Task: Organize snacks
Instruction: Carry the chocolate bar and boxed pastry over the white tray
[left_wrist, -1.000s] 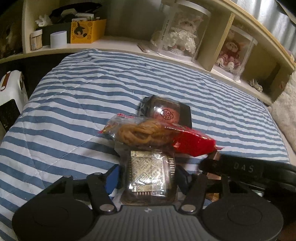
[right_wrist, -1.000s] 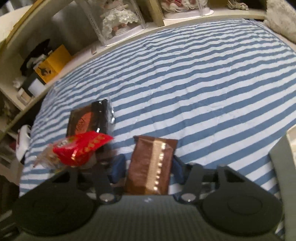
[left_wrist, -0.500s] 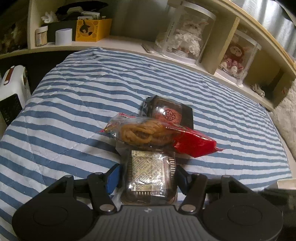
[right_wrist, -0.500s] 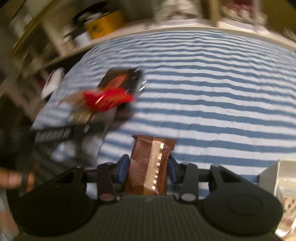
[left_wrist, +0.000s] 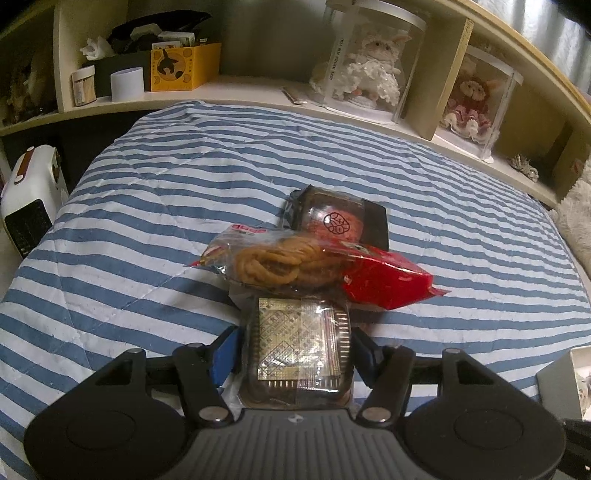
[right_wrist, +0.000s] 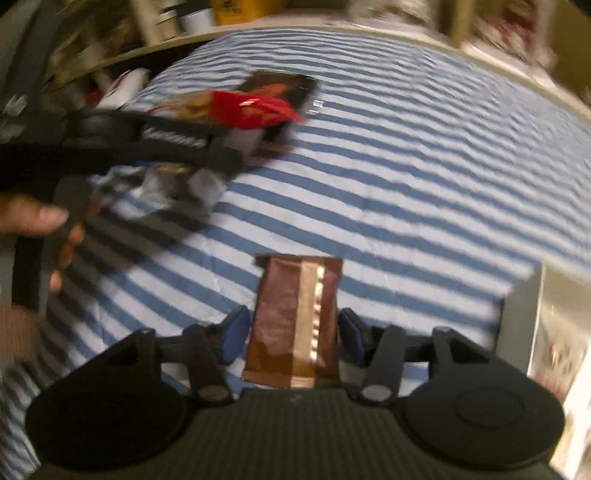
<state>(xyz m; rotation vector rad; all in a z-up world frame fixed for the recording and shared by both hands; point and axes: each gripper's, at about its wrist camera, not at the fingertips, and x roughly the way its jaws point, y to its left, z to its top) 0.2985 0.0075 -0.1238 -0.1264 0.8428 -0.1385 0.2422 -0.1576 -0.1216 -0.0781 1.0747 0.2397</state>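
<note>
My left gripper is shut on a clear-wrapped pastry with a gold patterned label, held just above the striped bed. Past it lie a red-ended bag of twisted fried snacks and a dark boxed pastry. My right gripper is shut on a brown packet with a gold strip. In the blurred right wrist view, the left gripper shows at upper left with its wrapped pastry, held by a person's hand; the red bag and dark box lie beyond it.
A blue-and-white striped bedspread fills both views. A grey box stands at the right edge; its corner also shows in the left wrist view. Shelves behind hold doll cases, a yellow box and cups. A white heater stands left.
The right gripper has swung right and back with the brown packet, bringing the grey box into view. The left gripper has kept its pastry and barely shifted.
</note>
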